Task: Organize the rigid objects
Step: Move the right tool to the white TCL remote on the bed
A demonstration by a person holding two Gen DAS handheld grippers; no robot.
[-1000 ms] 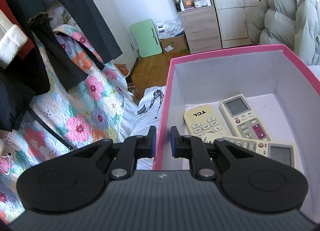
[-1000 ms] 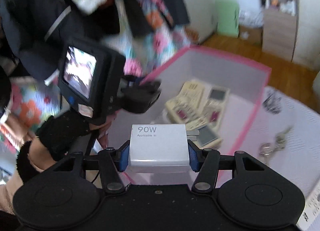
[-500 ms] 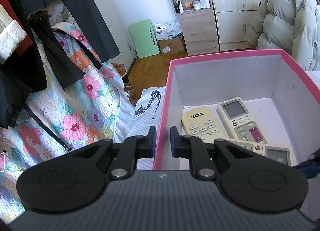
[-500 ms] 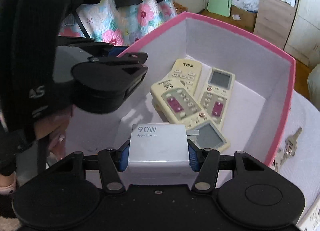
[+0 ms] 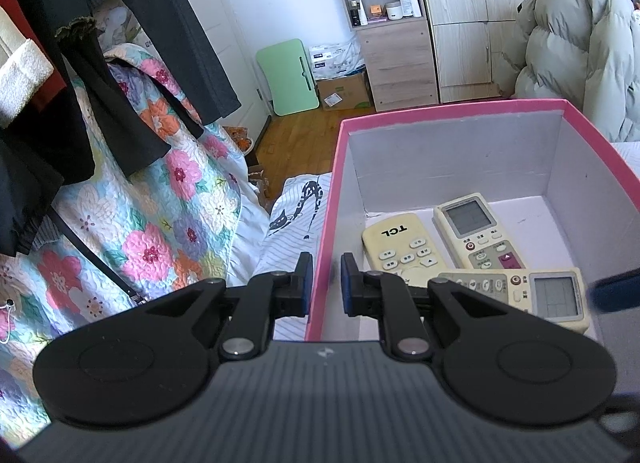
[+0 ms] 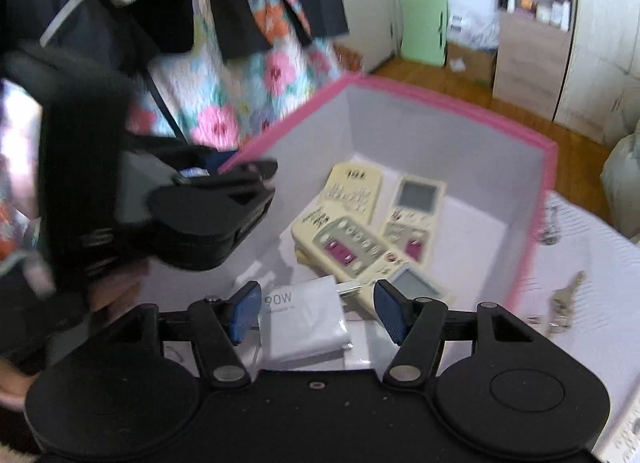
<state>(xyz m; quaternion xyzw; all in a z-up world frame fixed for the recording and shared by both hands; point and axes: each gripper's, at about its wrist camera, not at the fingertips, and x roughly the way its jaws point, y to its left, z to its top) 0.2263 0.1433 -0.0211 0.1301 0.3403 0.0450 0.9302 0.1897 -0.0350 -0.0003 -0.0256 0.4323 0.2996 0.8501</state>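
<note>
Box (image 5: 452, 109) rests on bedsheet (image 5: 288, 239); wooden floor (image 5: 296, 143) beyond.

White 90W charger (image 6: 305, 323) tilted inside pink box (image 5: 334, 199), beside three cream remotes (image 5: 476, 251).

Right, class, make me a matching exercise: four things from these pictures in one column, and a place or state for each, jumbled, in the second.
Things:
1. white charger
2. keys
3. left claw
4. TCL remote

Places or states:
A. astride the pink box's side wall
B. lying on the box floor, far end
C. on the bedsheet outside the box
D. between the opened right claw's fingers

Pairs: 1-D, 2-C, 3-A, 4-B
</note>
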